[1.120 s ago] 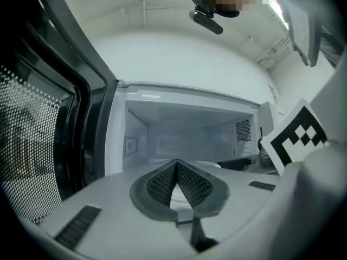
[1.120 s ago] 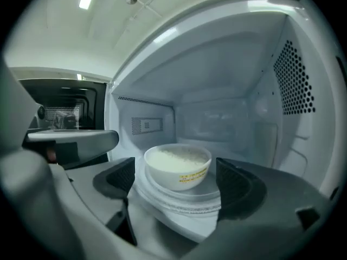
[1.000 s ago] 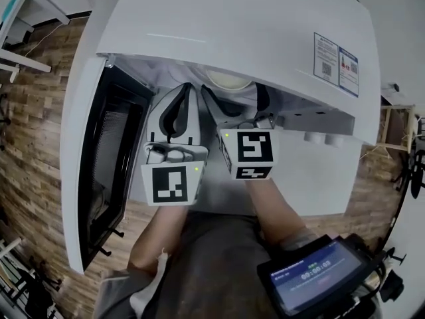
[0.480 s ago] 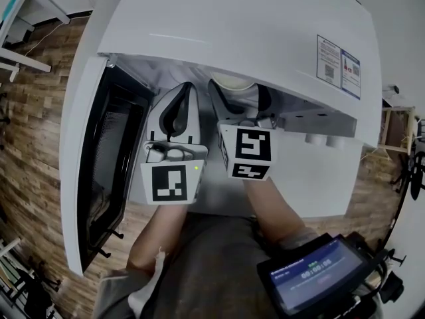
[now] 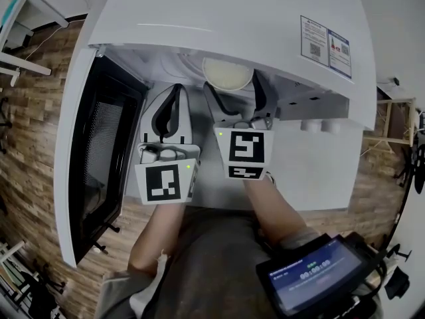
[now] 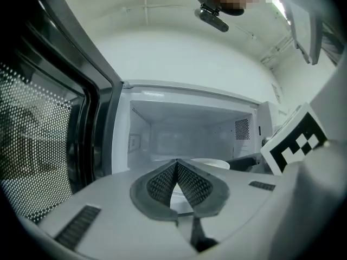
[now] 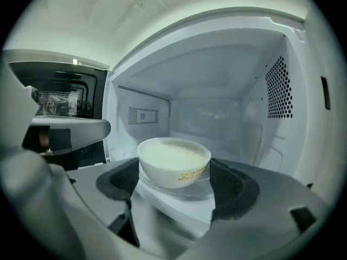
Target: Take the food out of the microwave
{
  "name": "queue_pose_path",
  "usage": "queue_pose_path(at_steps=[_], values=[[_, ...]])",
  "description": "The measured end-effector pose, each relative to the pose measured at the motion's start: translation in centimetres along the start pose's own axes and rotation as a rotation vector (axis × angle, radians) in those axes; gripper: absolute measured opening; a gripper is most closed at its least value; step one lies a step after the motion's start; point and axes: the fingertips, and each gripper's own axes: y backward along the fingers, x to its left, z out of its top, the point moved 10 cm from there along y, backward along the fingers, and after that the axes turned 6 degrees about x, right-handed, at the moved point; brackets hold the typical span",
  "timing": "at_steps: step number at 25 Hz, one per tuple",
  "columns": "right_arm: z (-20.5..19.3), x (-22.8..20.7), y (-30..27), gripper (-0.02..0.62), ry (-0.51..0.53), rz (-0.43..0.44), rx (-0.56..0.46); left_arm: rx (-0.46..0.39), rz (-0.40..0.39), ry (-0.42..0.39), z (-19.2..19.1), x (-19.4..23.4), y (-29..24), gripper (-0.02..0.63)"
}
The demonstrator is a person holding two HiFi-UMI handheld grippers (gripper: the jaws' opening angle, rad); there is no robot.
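A white bowl of pale food [image 5: 228, 74] [image 7: 173, 161] sits on the glass plate [image 7: 181, 191] inside the open white microwave [image 5: 232, 18]. My right gripper [image 5: 234, 92] [image 7: 173, 179] reaches into the cavity, and its dark pads [image 7: 122, 180] lie against both sides of the bowl. My left gripper [image 5: 177, 88] [image 6: 177, 162] hovers level just left of it at the mouth of the cavity. Its jaws are shut with nothing between them. In the left gripper view the bowl [image 6: 211, 163] peeks out behind the tip.
The microwave door [image 5: 99, 151] hangs open to the left with its dark mesh window facing in. Two knobs [image 5: 319, 126] sit on the control panel at the right. A screen device [image 5: 312, 278] is at the lower right, by the person's body.
The right gripper's jaws have drawn in around the bowl. More of the bowl now shows under the microwave's top edge. The left gripper has stayed put.
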Motion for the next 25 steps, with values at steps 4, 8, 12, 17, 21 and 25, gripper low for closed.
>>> queue_pose_path(at_steps=[4, 8, 12, 17, 21, 25], values=[[0.7, -0.4, -0.3, 0.476, -0.003, 0.051, 0.041, 0.003, -0.009, 0.001, 0.1, 0.0, -0.2, 0.008], [2.5, -0.5, -0.8, 0.522, 0.001, 0.086, 0.035, 0.02, -0.019, 0.001, -0.1, 0.7, -0.5, 0.008], [2.6, -0.2, -2.3, 0.528, 0.02, 0.098, 0.043, 0.012, -0.026, 0.014, -0.1, 0.8, -0.9, 0.008], [2.2, -0.4, -3.1, 0.526, 0.027, 0.105, 0.054, 0.014, -0.03, 0.013, -0.3, 1.1, -1.1, 0.008], [2.2, -0.3, -2.9, 0.523, 0.047, 0.119, 0.047, 0.009, -0.016, 0.011, -0.1, 1.2, -0.9, 0.008], [2.1, -0.3, -1.9, 0.523, 0.06, 0.121, 0.008, 0.004, 0.006, 0.007, 0.1, 0.8, 0.0, 0.008]])
